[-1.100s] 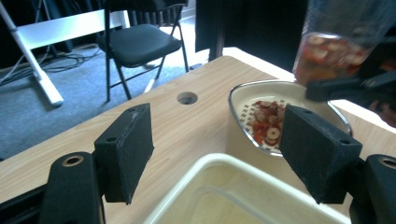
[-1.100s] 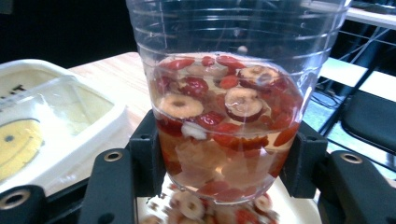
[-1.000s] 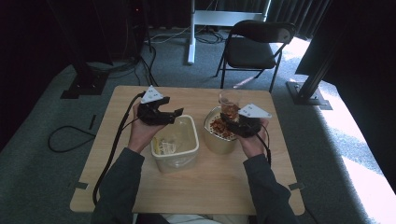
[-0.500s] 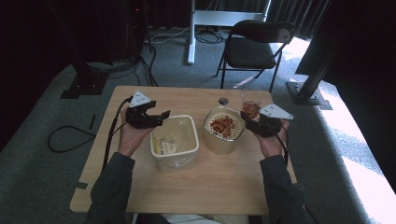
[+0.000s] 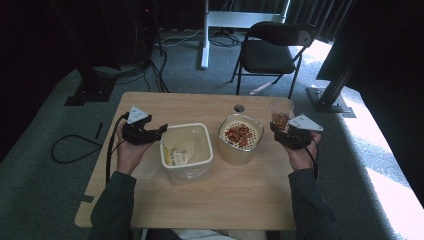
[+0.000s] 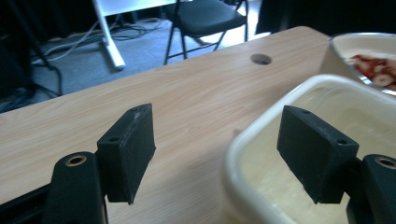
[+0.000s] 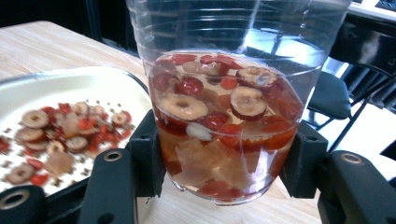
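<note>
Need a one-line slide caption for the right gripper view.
Right gripper clamps a clear plastic cup of sliced red dates in liquid, beside a cream strainer bowl holding more fruit pieces.

table (image 5: 200,200): light wood grain, pale tan
tub (image 5: 186,167): cream, glossy, with a pale yellow scrap inside
strainer (image 5: 240,152): cream, dotted with small holes
pieces in strainer (image 5: 239,134): red and tan slices
cup (image 7: 224,107): clear plastic, faint ribs near the top
cup's contents (image 7: 219,126): red slices, beige rounds with dark centres, amber flakes
left gripper (image 5: 159,131): black, grey plate on top
right gripper (image 5: 278,131): black, grey plate on top
pads (image 6: 130,151): matt black
sleeves (image 5: 112,205): dark grey-green
chair (image 5: 272,47): black
floor (image 5: 45,190): grey carpet, black cable across it
</note>
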`<state>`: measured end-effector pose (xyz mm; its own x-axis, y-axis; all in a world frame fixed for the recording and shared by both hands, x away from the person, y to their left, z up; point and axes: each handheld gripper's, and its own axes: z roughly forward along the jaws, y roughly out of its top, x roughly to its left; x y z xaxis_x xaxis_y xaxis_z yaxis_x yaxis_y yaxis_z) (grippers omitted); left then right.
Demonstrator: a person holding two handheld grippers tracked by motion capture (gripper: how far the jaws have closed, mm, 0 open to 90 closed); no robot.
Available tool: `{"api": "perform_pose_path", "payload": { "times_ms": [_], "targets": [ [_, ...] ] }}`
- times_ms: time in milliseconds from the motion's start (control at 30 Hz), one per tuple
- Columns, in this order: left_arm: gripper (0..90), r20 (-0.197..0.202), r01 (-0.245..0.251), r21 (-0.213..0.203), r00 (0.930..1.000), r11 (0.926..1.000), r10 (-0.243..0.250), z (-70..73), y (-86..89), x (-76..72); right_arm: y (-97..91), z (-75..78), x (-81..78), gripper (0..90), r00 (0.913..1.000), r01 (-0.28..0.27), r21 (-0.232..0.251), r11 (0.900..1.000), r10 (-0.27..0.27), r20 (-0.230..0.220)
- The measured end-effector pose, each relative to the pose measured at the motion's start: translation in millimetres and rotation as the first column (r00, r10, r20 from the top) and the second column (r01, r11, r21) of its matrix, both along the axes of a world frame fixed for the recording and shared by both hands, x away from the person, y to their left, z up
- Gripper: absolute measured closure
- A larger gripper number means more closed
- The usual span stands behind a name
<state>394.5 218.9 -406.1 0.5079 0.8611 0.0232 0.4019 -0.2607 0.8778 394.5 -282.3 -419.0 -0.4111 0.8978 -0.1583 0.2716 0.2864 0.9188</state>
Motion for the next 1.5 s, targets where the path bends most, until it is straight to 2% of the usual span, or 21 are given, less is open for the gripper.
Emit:
{"api": "perform_pose_path", "payload": {
  "times_ms": [333,567,833,1133,1200,1333,1500],
  "targets": [
    [28.2,-0.012,-0.063,-0.015,0.9979,0.9979,0.063,-16.8,18.3,-4.8,-10.4,-11.0,-0.8,42.6,0.9991,0.042,-0.091,0.9950,-0.043,-0.005],
    [28.2,-0.042,-0.087,-0.030,0.9954,0.9958,0.086,-31.0,26.3,-5.5,-13.4,-12.0,-1.6,42.6,0.9983,0.057,-0.151,0.9870,-0.058,-0.003],
    [28.2,-0.067,-0.113,-0.046,0.9917,0.9925,0.110,-46.1,32.0,-6.7,-11.0,-9.4,-2.3,42.6,0.9984,0.057,-0.242,0.9686,-0.056,0.013],
    [28.3,-0.098,-0.125,-0.060,0.9881,0.9904,0.119,-61.7,34.0,-8.9,-6.6,-5.1,-0.9,42.6,0.9991,0.042,-0.304,0.9517,-0.038,0.018],
    [28.3,-0.102,-0.125,-0.058,0.9877,0.9905,0.118,-64.1,34.1,-9.0,-5.0,-4.3,-0.6,42.7,0.9992,0.040,-0.328,0.9437,-0.035,0.021],
    [28.3,-0.110,-0.126,-0.060,0.9868,0.9903,0.118,-67.7,33.9,-9.2,-3.3,-3.1,-0.1,42.7,0.9996,0.028,-0.351,0.9361,-0.024,0.018],
    [28.3,-0.115,-0.123,-0.065,0.9867,0.9903,0.115,-70.8,32.5,-9.4,0.4,-1.8,0.7,42.6,0.9997,0.021,-0.404,0.9143,-0.017,0.015]
  ]
}}
